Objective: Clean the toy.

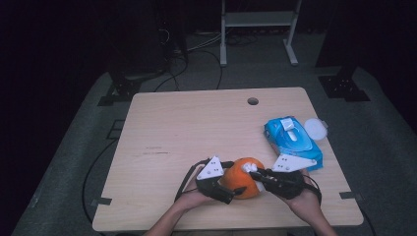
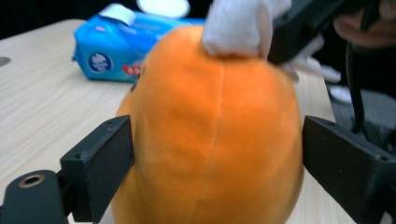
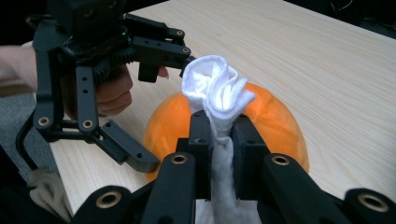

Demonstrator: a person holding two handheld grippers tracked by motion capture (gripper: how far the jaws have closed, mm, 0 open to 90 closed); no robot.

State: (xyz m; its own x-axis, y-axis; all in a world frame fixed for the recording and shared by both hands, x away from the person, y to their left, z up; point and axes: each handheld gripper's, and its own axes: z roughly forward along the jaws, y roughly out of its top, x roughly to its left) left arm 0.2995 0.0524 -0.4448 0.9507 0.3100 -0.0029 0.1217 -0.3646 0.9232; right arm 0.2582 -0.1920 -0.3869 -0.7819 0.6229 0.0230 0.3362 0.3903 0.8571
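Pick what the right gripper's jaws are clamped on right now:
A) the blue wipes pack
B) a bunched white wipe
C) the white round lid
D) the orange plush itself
B: in the right gripper view the right gripper has its two black jaws pinched shut on a bunched white wipe, pressed against the top of the orange plush; the blue wipes pack lies apart, farther back on the table.

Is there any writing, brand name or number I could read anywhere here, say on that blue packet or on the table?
No text can be read in full.
Blue wipes packet: a round dark-blue logo and a red patch with white marks, both too blurred to read.
Table: a short line of faint small print near its left middle, too small to read.
Orange plush toy, white cloth and both grippers: no lettering visible.
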